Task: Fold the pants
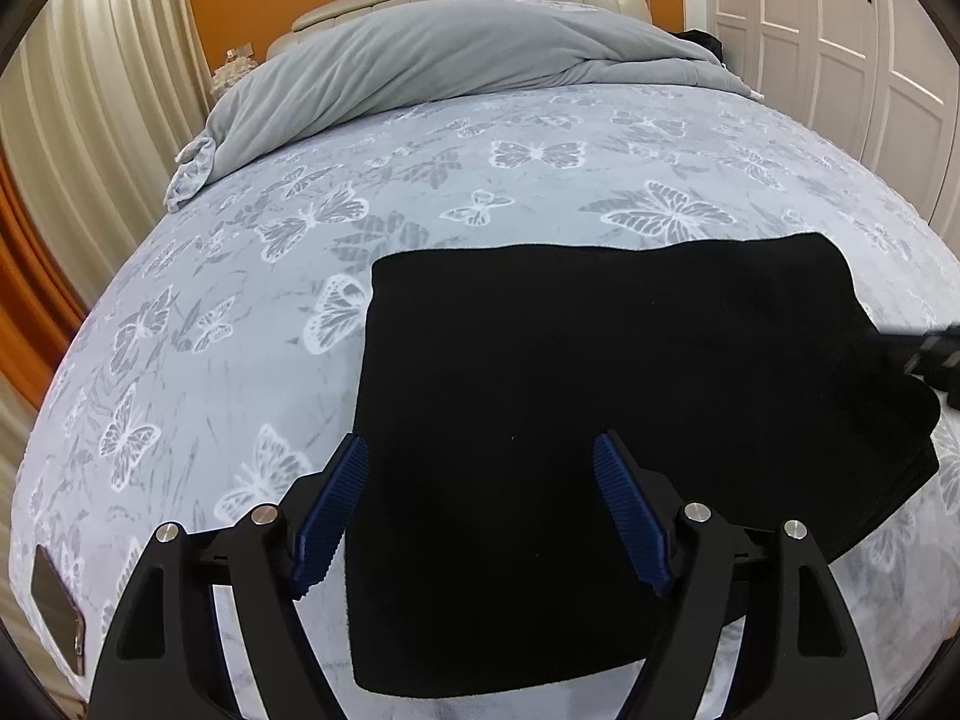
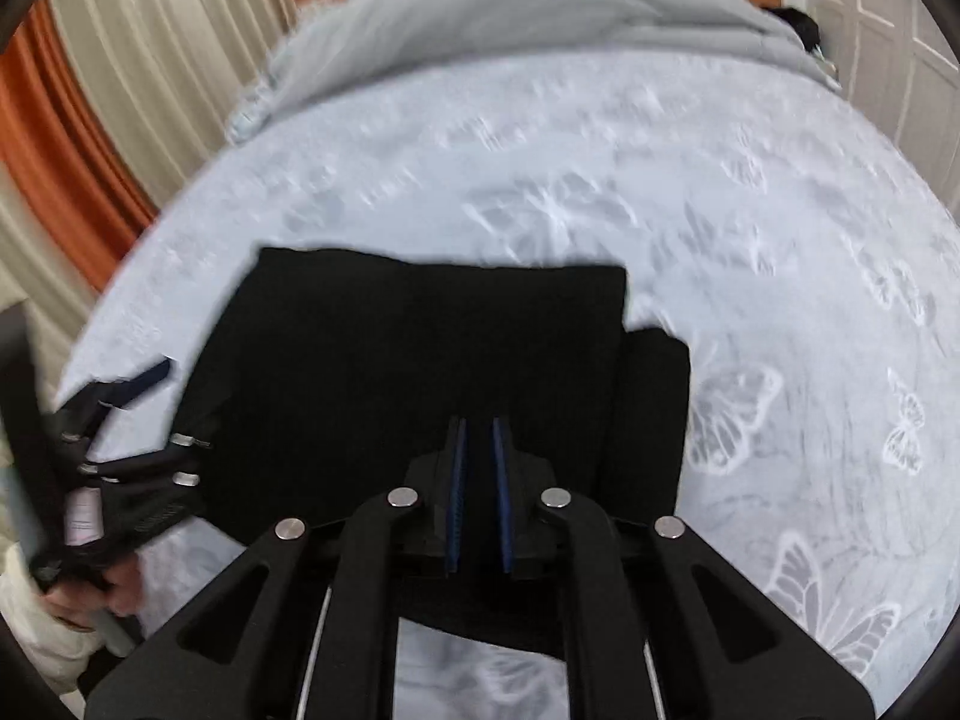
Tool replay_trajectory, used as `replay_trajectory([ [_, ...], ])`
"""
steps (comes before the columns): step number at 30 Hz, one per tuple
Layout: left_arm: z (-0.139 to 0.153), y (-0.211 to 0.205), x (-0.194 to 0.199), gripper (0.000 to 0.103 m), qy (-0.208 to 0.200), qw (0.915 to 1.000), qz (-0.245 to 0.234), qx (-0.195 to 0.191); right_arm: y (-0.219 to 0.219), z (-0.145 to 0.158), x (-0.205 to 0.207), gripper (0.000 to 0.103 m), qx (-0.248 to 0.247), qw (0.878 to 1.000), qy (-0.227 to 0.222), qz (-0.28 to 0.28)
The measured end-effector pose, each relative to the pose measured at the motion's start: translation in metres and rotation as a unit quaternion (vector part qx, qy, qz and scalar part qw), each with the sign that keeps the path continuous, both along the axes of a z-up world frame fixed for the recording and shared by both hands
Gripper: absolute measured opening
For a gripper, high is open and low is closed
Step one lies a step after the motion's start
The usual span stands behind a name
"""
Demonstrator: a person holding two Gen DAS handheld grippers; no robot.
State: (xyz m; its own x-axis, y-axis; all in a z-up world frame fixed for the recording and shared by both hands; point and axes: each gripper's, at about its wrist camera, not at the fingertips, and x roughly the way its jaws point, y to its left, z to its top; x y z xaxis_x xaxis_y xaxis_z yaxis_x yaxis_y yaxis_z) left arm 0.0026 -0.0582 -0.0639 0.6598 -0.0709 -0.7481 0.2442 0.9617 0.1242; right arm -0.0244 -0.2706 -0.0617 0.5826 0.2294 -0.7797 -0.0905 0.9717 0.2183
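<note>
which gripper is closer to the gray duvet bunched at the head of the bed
Neither clearly. The left gripper and the right gripper both hang over the black pants, far short of the duvet.

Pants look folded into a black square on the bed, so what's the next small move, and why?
Probably lift both grippers clear. The black pants already lie as a compact rectangle on the butterfly bedspread; the left gripper is open with nothing gripped, and the right gripper is shut and seems empty.

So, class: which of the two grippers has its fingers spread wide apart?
The left gripper: its fingers are spread over the pants; the right gripper's nearly touch.
</note>
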Motion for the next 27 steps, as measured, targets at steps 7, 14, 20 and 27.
replay_trajectory([
  [7, -0.001, 0.005, 0.003, 0.077, 0.002, 0.9999, 0.013, 0.007, -0.003, -0.014, 0.013, 0.016, -0.014, 0.999, 0.033, -0.009],
  [14, 0.005, 0.019, 0.010, 0.078, 0.005, 0.9992, 0.038, -0.015, -0.029, -0.001, 0.050, 0.066, 0.020, 0.996, -0.018, -0.084],
  [20, 0.002, 0.020, 0.009, 0.078, 0.011, 0.9994, 0.033, -0.010, -0.013, -0.004, 0.061, 0.015, 0.029, 0.997, -0.015, -0.066],
  [27, 0.003, 0.022, 0.011, 0.082, 0.018, 0.9990, 0.032, -0.026, -0.030, -0.030, 0.060, 0.020, -0.033, 0.995, 0.021, -0.092],
])
